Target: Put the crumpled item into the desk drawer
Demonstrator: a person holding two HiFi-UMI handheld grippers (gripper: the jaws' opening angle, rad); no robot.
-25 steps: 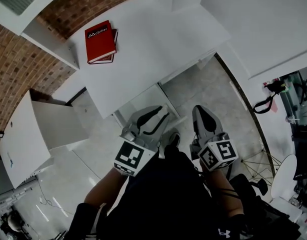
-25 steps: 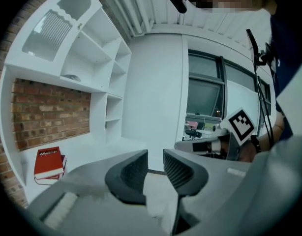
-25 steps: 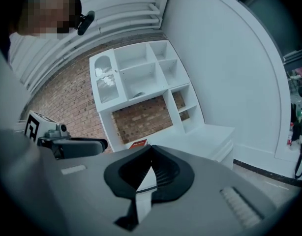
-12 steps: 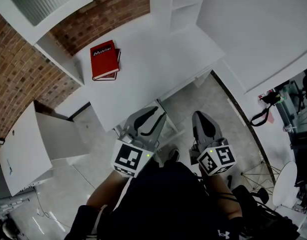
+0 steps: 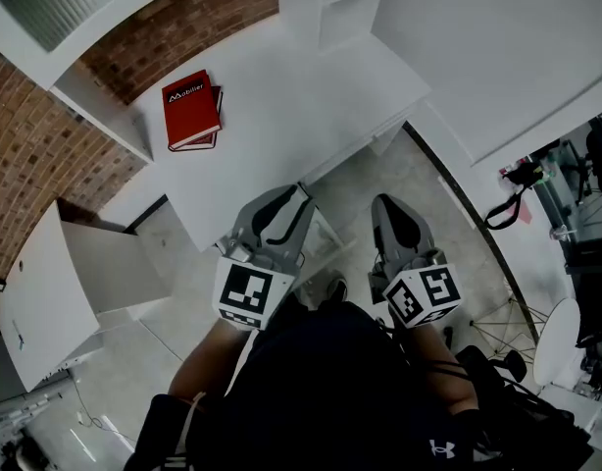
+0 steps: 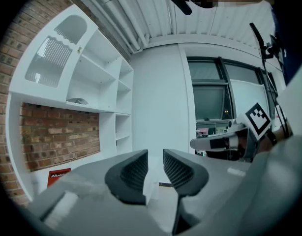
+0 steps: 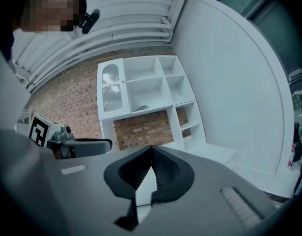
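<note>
The white desk [image 5: 281,96] lies ahead of me, with a red book [image 5: 191,109] at its far left; the book [image 6: 59,175] also shows low in the left gripper view. My left gripper [image 5: 293,196] [image 6: 155,154] hovers at the desk's front edge, jaws a little apart and empty. My right gripper [image 5: 387,206] [image 7: 151,149] is beside it over the floor, fingertips touching, holding nothing. No crumpled item or drawer front is clear in any view. A small grey thing [image 7: 143,107] rests on a wall shelf.
A white cabinet [image 5: 46,283] with its door swung open stands at the left on the grey floor. White wall shelves [image 7: 141,90] over brick rise behind the desk. A white panel [image 5: 497,47] runs along the right, with a chair base [image 5: 497,361] below it.
Both grippers have edged forward, and the left one now reaches the desk's front edge. The jaws look the same as before.
</note>
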